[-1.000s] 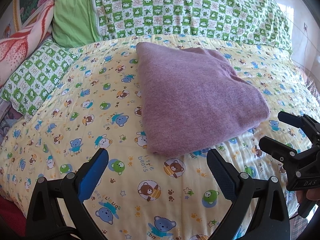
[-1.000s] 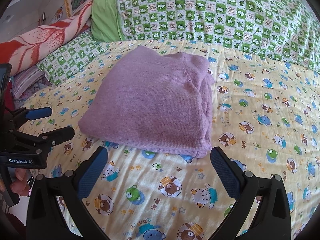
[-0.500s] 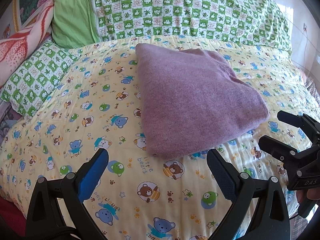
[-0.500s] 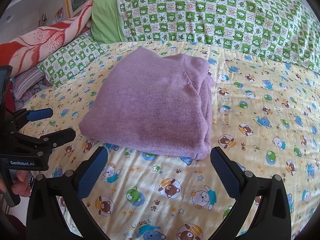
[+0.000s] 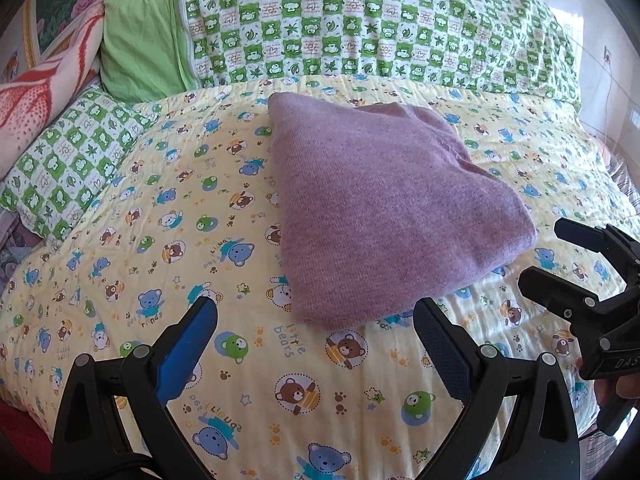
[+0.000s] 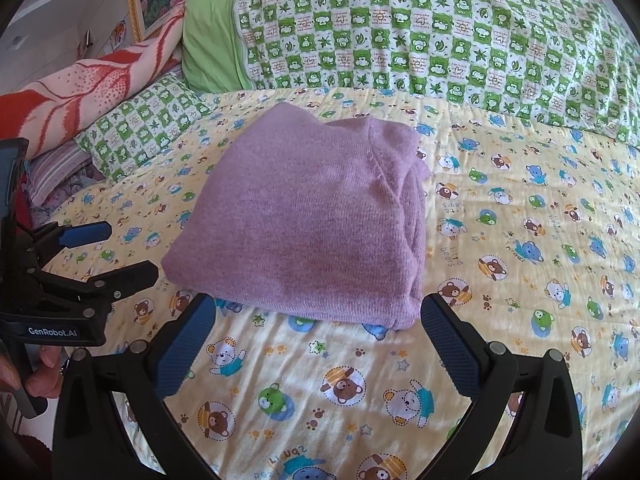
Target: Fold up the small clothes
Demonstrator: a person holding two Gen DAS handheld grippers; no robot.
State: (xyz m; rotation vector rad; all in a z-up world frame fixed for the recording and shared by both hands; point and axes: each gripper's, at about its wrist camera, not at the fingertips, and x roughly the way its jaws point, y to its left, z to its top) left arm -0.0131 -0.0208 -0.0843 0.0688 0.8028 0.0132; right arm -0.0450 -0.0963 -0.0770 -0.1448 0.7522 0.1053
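Observation:
A purple knit garment (image 5: 384,204) lies folded into a thick rectangle on the yellow bear-print bedsheet (image 5: 160,240); it also shows in the right wrist view (image 6: 312,220). My left gripper (image 5: 316,320) is open and empty, hovering just short of the garment's near edge. My right gripper (image 6: 320,316) is open and empty, just short of the garment's near edge on the other side. Each gripper shows in the other's view: the right one (image 5: 560,256) at the right edge, the left one (image 6: 116,252) at the left edge.
A green checkered quilt (image 5: 360,28) and a plain green pillow (image 5: 140,48) lie along the head of the bed. A green checkered pillow (image 5: 68,160) and a red-and-white blanket (image 5: 36,92) lie at the left. The bed's edge (image 5: 24,416) falls away at lower left.
Both grippers have drifted very slightly relative to the garment. The garment has not moved and both grippers stay open.

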